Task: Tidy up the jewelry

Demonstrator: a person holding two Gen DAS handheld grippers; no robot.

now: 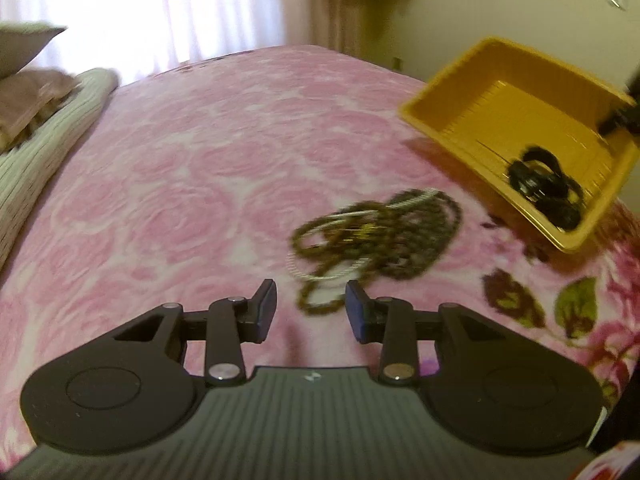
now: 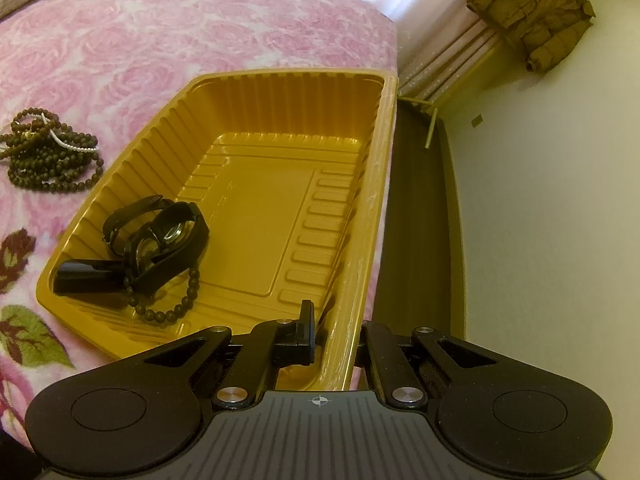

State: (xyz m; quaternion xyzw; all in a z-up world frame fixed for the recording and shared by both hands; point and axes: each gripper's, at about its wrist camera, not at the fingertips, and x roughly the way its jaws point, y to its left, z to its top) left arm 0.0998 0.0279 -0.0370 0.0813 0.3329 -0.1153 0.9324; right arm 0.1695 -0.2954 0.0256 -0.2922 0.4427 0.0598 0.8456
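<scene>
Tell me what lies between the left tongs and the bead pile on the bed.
Only bare pink blanket, seen in the left wrist view: the open left tongs sit just short of the bead pile, nothing between.

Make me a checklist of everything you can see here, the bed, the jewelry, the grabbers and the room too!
Surface: pink rose blanket on a bed.
Job's things: yellow tray holding black watches and a bead bracelet; tangled bead necklaces on the blanket beside the tray.
Clutter: pillows at the bed's far side.
Grippers: left gripper open, empty, near the necklaces; right gripper clamped on the tray's rim.
Cables: nothing seen.
Surroundings: curtains, brown jacket hanging by the wall.
</scene>
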